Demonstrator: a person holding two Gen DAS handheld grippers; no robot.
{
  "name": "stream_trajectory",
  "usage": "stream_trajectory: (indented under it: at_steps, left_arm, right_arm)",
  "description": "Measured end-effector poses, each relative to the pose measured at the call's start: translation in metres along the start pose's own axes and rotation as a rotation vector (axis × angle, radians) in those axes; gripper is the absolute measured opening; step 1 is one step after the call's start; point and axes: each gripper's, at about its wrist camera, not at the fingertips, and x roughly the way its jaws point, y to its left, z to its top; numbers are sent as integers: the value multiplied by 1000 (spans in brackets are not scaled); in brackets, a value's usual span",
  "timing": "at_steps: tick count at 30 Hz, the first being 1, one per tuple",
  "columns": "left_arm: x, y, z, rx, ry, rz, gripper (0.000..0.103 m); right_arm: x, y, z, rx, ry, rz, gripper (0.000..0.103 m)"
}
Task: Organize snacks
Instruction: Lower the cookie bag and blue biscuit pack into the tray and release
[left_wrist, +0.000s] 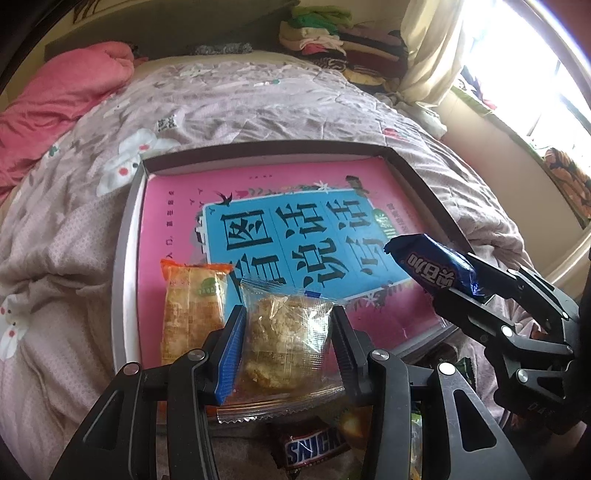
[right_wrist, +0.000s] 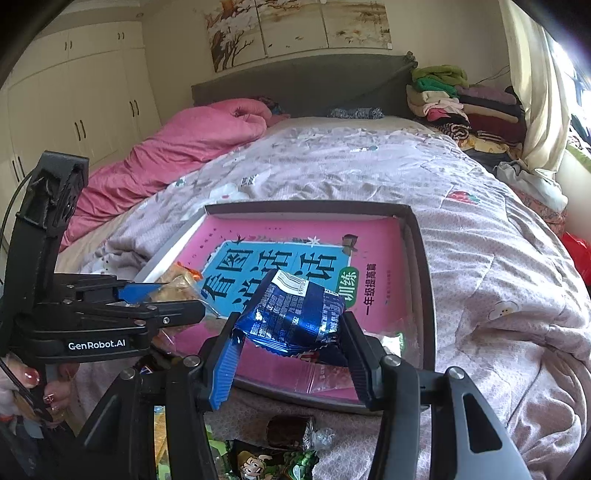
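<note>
Both grippers hover over the near end of a grey tray (left_wrist: 127, 236) that sits on the bed (left_wrist: 258, 103), with a pink book (left_wrist: 177, 206) lining its floor.

Left gripper (left_wrist: 288, 350): jaws part-closed on a clear-wrapped cookie (left_wrist: 286, 339), gripped by its sides, low over the book's near-left corner. An orange cracker pack (left_wrist: 192, 306) already lies flat in the tray just beside it, on the left.

Right gripper (right_wrist: 291, 354): jaws pinched on a blue foil snack (right_wrist: 295, 314), held above the book's near edge, tilted.

More loose snacks lie on the bed below the tray's near edge, including a Snickers bar (left_wrist: 310, 446).

Risks, as judged:
- Foil and clear wrappers are slick and crinkly; either pack could slip or rotate in the jaws.
- The cookie looks crumbly; a tighter squeeze could crush it.
- The 2 grippers are near each other over 1 corner; they could collide on release.
- Cookie dropped too far left would overlap the cracker pack.
- The soft bed lets the tray tip if a gripper presses on its rim.
</note>
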Motion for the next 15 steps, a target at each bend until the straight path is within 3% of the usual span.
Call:
stream_trajectory:
  at_steps: [9,15]
  left_arm:
    - [7,5,-1,-23,4,-7,47]
    - [9,5,-1,-23,5,-4,47]
  right_arm:
    - [8,7,-6,-31,19,52,53]
    - [15,18,-10,-92,33,29,53]
